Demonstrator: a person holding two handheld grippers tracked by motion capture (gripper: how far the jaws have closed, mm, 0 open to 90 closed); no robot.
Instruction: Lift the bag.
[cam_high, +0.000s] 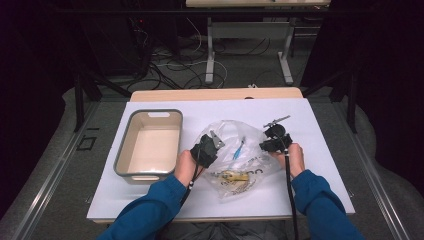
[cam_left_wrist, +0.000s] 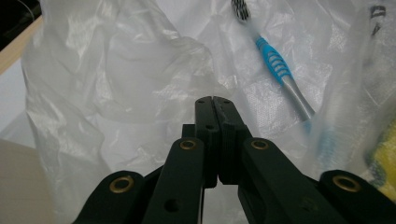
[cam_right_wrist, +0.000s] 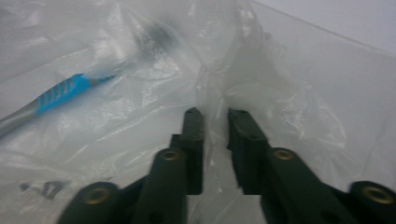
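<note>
Grippers pinch a clear bag (cam_high: 235, 155) lying mid-table: left gripper (cam_left_wrist: 215, 103) has its jaws clamped tight on the film, right gripper (cam_right_wrist: 215, 116) has its jaws nearly together with film between. Toothbrush (cam_left_wrist: 280, 70) lies inside, bin (cam_high: 125, 150) beside.

Bag (cam_high: 235, 150): thin clear plastic film, crinkled, glossy highlights. Toothbrush (cam_left_wrist: 275, 63): smooth plastic, blue ribbed grip looks rubbery, grey handle slightly shiny. Left gripper (cam_left_wrist: 215, 100), right gripper (cam_right_wrist: 215, 114): matt black plastic, brass-coloured metal pivots. Bin (cam_high: 150, 142): smooth plastic, grey rim, cream inside, dull sheen. Tabletop (cam_high: 325, 150): matt white sheet, pale wood edge. Sleeves (cam_high: 145, 210): blue cloth.
</note>
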